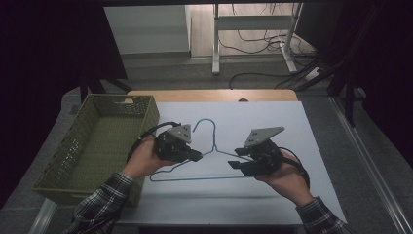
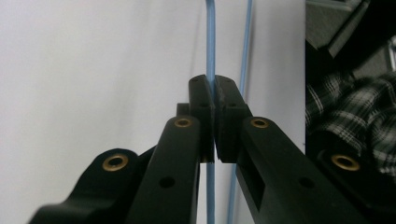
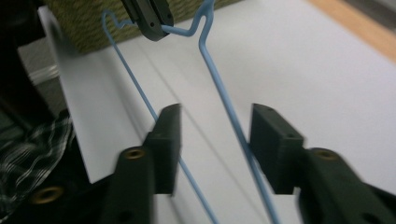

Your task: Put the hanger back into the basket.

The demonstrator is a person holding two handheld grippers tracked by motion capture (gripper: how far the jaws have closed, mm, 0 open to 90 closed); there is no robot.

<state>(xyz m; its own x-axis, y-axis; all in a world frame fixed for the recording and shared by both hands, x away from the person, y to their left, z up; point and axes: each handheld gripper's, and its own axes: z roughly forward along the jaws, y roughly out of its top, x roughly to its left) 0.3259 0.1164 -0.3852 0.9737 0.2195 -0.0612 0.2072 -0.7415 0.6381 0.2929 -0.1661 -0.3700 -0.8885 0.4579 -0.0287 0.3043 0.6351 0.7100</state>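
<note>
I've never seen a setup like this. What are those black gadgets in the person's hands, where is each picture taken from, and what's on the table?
There is no robot arm here: a person holds a hand-held two-jaw clamp in each hand. The high view looks down on the table from above the person. The other two pictures come from small cameras riding on each clamp, looking along its black jaws.

On the white sheet lies a thin blue wire hanger, and a green woven basket stands at the left edge.

The left gripper is shut on the hanger's wire, pinched between its pads. The right gripper is open: the wire runs between its jaws, close to one pad, but is not squeezed. So only the left one holds the hanger.
</note>
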